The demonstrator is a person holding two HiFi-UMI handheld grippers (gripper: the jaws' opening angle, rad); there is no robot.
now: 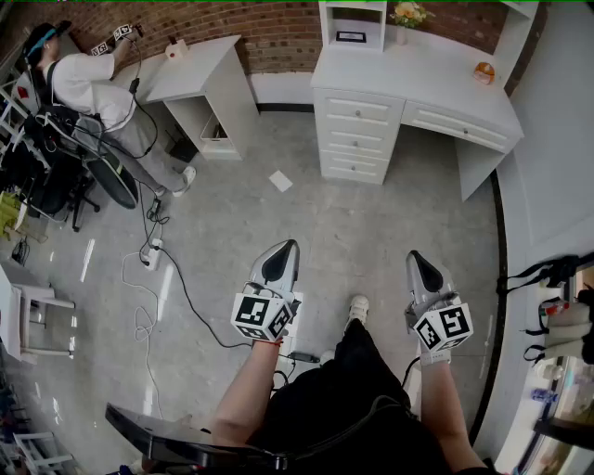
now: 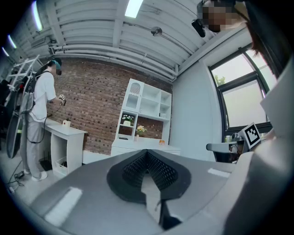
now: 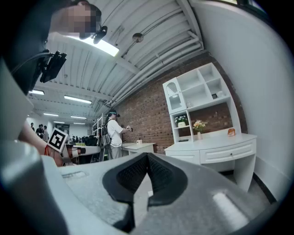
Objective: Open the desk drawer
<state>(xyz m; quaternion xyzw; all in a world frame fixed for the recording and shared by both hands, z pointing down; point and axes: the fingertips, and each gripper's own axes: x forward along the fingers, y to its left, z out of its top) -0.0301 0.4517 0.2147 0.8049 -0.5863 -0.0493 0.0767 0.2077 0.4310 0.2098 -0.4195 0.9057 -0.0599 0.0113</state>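
Observation:
The white desk (image 1: 418, 82) stands far ahead against the brick wall, with a stack of small drawers (image 1: 356, 137) on its left and one wide drawer (image 1: 457, 126) on its right. All the drawers look closed. My left gripper (image 1: 289, 247) and right gripper (image 1: 414, 258) hover over the grey floor, well short of the desk and pointing toward it. Each has its jaws pressed together with nothing between them. In the right gripper view the wide drawer (image 3: 229, 153) shows beyond the gripper (image 3: 147, 157). In the left gripper view the desk (image 2: 138, 146) is small and distant past the gripper (image 2: 147, 152).
A person (image 1: 88, 85) works at a second white table (image 1: 200, 67) at the far left. Cables (image 1: 153, 269) trail over the floor on my left. A sheet of paper (image 1: 280, 181) lies on the floor before the desk. An orange object (image 1: 484, 71) and flowers (image 1: 408, 13) sit on the desk.

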